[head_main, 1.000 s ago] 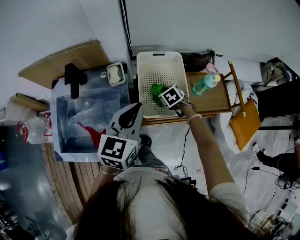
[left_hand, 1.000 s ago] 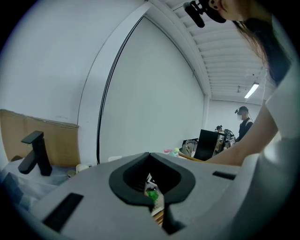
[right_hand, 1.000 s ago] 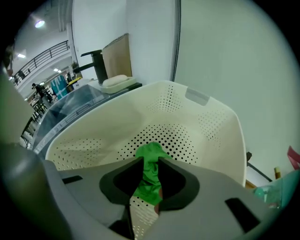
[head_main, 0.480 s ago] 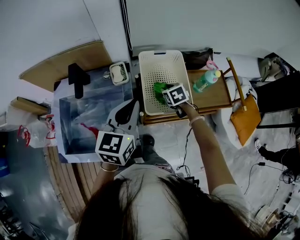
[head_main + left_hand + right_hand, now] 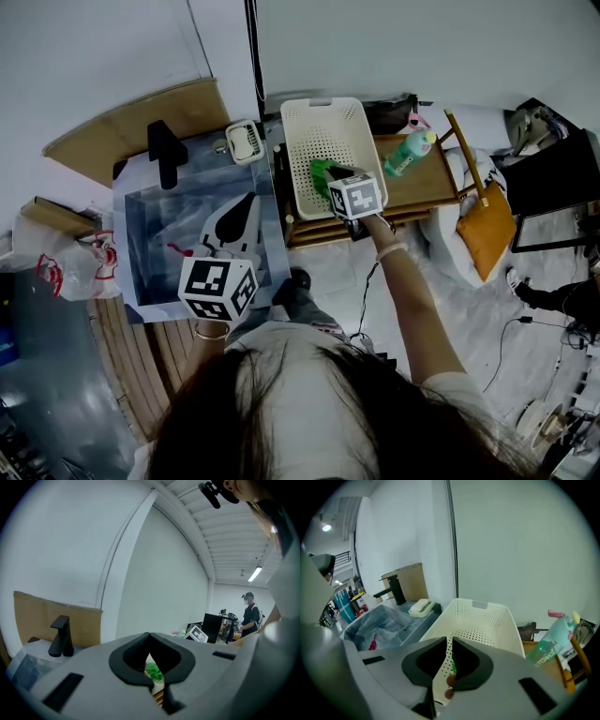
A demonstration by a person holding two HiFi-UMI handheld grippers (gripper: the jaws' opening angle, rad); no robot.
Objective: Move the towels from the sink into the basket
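The white perforated basket (image 5: 323, 141) stands on a wooden table. A green towel (image 5: 322, 174) lies crumpled on its near floor. My right gripper (image 5: 339, 176) hovers just above that towel. Its jaws are closing to a slim gap and no pad presses on the towel, which shows through the gap as a sliver (image 5: 453, 667). A red towel (image 5: 178, 250) lies in the plastic-lined sink (image 5: 131, 202) and also shows in the right gripper view (image 5: 373, 642). My left gripper (image 5: 246, 202) hangs over the sink's right side, jaws together and empty.
A black faucet (image 5: 167, 155) and a soap dish (image 5: 247, 141) stand at the sink's back. A green bottle (image 5: 410, 150) stands on the wooden table (image 5: 427, 187) right of the basket. An orange bag (image 5: 485, 234) hangs beside the table. People stand far off (image 5: 249, 616).
The right gripper has stayed over the green towel at the basket's near end. The left gripper has drifted slightly left over the sink. The head camera has shifted a little.
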